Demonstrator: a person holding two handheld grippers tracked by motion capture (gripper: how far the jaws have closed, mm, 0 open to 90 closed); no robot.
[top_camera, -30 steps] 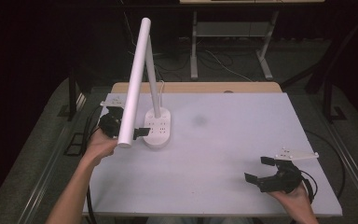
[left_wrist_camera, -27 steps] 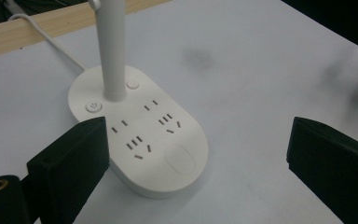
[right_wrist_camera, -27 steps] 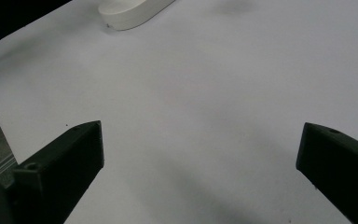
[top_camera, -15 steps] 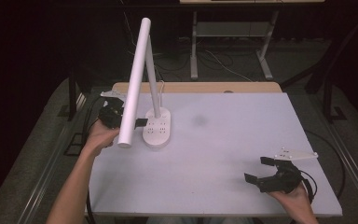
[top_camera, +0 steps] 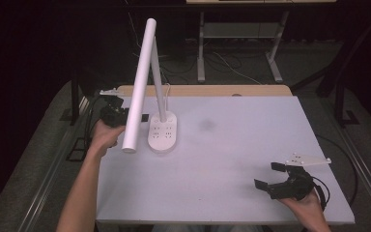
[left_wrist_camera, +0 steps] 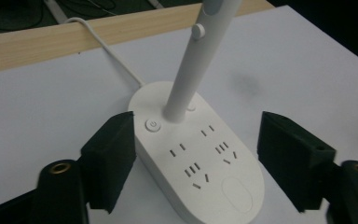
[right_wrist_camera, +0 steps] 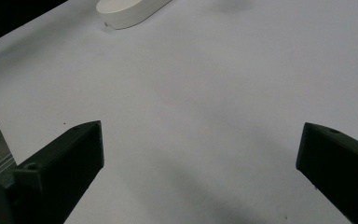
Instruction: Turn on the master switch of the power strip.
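Note:
A white desk lamp stands on the left part of the table, with its oval base (top_camera: 163, 133) flat on the surface. That base carries several sockets and a round power button (left_wrist_camera: 153, 125). The stem (left_wrist_camera: 196, 60) rises from it, and the long tube head (top_camera: 140, 82) slants down toward the near left. My left gripper (left_wrist_camera: 196, 158) is open, one jaw on each side of the base without touching it. In the high view its body (top_camera: 112, 114) sits just left of the lamp, partly behind the head. My right gripper (top_camera: 266, 175) is open and holds nothing, low over the near right of the table.
The white table top (top_camera: 232, 159) has a faint dark smudge (top_camera: 206, 125) right of the lamp. A wooden strip (top_camera: 203, 90) runs along the far edge, and the lamp's white cord (left_wrist_camera: 107, 51) crosses it. Metal legs of another table (top_camera: 201, 48) stand beyond.
My left gripper has slid toward the far side of the table, alongside the lamp base. The lamp and my right gripper have stayed where they were.

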